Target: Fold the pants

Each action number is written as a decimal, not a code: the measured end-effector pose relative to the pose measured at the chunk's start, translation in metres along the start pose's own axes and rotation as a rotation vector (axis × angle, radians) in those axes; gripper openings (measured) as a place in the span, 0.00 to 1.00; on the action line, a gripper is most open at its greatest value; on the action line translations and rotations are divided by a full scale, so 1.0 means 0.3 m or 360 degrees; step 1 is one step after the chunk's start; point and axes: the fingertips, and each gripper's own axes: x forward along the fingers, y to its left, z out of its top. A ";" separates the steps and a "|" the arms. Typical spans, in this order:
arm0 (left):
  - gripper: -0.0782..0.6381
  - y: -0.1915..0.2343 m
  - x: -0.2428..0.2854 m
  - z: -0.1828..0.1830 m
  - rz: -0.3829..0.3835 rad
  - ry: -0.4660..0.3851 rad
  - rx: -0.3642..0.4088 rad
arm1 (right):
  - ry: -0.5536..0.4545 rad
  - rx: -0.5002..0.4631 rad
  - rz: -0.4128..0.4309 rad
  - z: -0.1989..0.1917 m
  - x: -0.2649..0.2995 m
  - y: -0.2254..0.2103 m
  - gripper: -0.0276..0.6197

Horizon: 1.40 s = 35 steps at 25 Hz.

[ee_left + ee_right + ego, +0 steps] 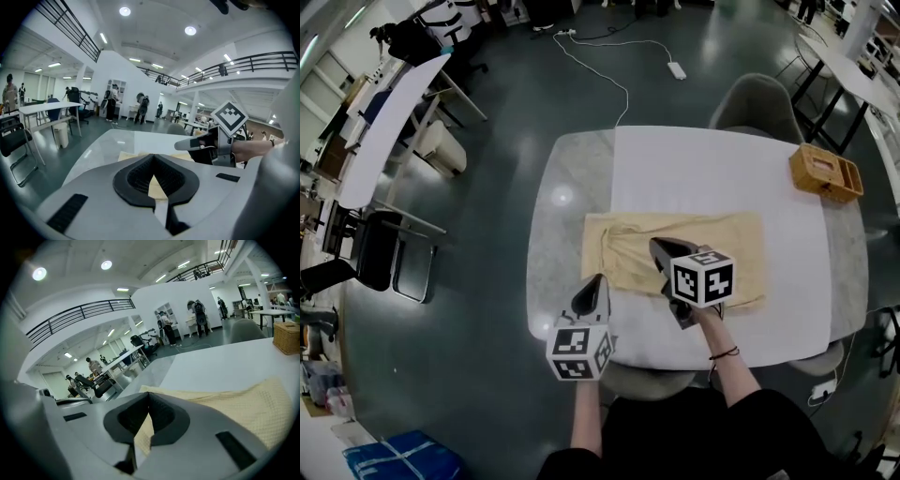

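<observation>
Pants, pale yellow, lie spread flat on the white table before me. At left, my left gripper has its fingers together, pinching the cloth's near-left edge. My right gripper is clamped on a mid-garment fold. A wicker basket sits far right.

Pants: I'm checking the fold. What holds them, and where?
The left gripper is shut on the pants at their near left corner; the right gripper farther right, exact spot hidden.

Pale yellow pants, flat in a wide rectangle, creased at left, on the white table
</observation>
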 end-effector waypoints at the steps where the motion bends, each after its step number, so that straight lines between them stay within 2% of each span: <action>1: 0.13 -0.013 0.006 0.007 -0.0012 -0.0004 0.0007 | -0.0025 0.0013 -0.0004 0.000 -0.029 -0.018 0.07; 7: 0.13 -0.100 0.046 0.036 -0.0083 -0.0025 0.0058 | -0.0141 0.0082 -0.0059 -0.022 -0.197 -0.139 0.07; 18: 0.13 -0.276 0.139 0.034 -0.0220 -0.0009 0.0132 | -0.0229 0.0191 -0.0286 -0.076 -0.438 -0.400 0.06; 25: 0.13 -0.360 0.192 0.001 -0.0290 0.0050 0.0155 | -0.0196 0.0256 -0.0455 -0.116 -0.519 -0.564 0.07; 33: 0.13 -0.431 0.257 -0.050 -0.0350 0.0123 0.0183 | -0.0130 0.0311 -0.0575 -0.174 -0.544 -0.730 0.07; 34: 0.13 -0.439 0.266 -0.057 -0.0354 0.0133 0.0186 | -0.0118 0.0320 -0.0591 -0.183 -0.544 -0.751 0.09; 35: 0.13 -0.447 0.274 -0.064 -0.0359 0.0143 0.0189 | -0.0110 0.0332 -0.0604 -0.191 -0.544 -0.771 0.15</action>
